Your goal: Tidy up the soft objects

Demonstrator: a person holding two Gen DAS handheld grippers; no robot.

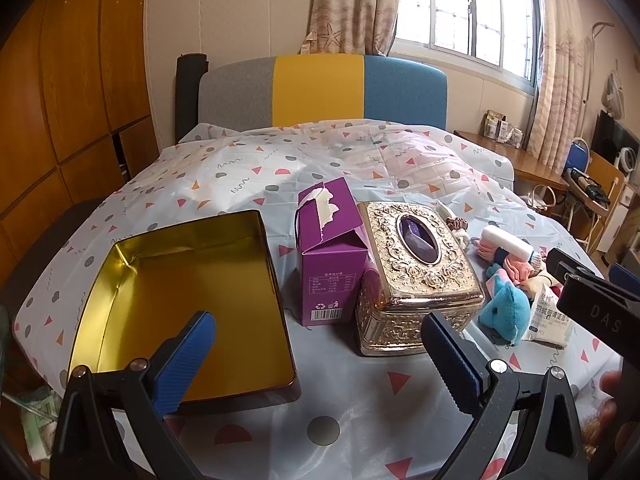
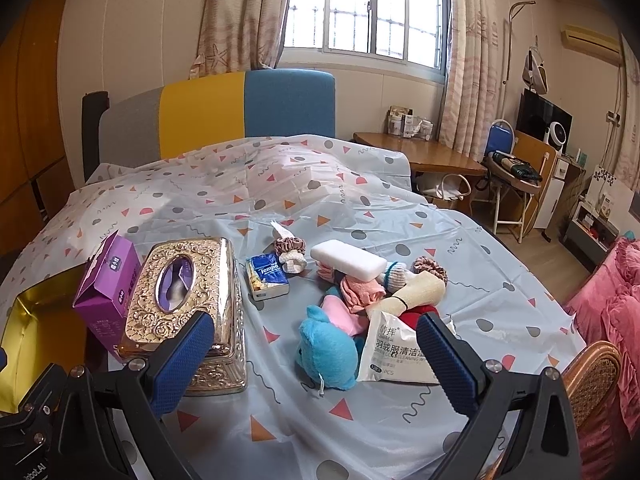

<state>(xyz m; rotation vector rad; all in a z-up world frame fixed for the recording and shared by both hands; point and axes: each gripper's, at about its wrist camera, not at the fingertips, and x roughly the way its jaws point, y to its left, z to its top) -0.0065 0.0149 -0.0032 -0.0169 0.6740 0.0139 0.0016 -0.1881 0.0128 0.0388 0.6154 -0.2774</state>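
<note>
While both my left gripper [image 1: 320,356] and right gripper [image 2: 316,354] hang wide open and empty, nothing's secured. I judge grabbing the blue plush [image 2: 328,350] may drag the wipes packet [image 2: 394,354] touching it.

A gold tin [image 2: 24,344] is running off the left edge of the right wrist view, its near end lying behind the gripper frame. The white wipes packet [image 2: 394,354] is sitting partly behind a blue pad, its small print too fine to read. A red item [image 2: 420,312] is peeking from under the soft pile, too buried to identify.
</note>
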